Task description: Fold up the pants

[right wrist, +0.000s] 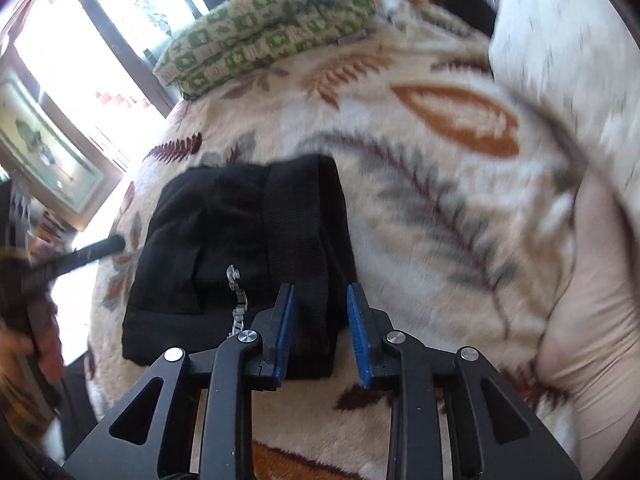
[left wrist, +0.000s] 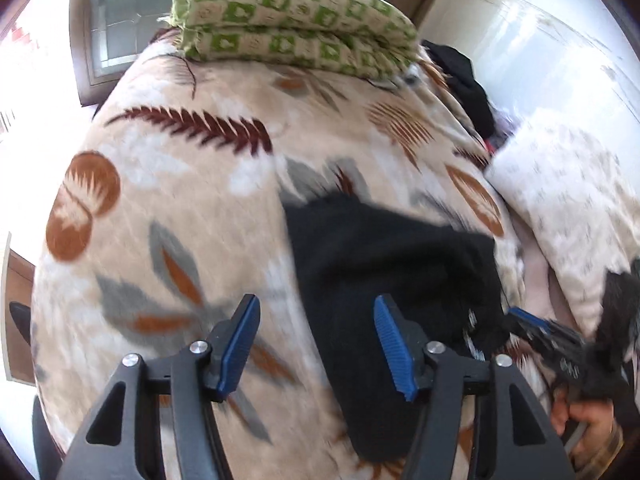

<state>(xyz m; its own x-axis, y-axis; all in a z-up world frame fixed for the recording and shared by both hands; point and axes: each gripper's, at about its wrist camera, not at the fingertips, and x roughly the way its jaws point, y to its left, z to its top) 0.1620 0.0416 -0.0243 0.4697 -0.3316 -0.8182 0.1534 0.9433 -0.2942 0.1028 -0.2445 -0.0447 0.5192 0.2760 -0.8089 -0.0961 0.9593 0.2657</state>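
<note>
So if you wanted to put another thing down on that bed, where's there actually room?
Most room is on the leaf-print blanket between the folded black pants and the green checked pillows. In the right wrist view a bare stretch also lies between the pants and the white pillow. That far corner is crowded with dark clothes.

No legible text, label, brand, number or sign anywhere in either view.
</note>
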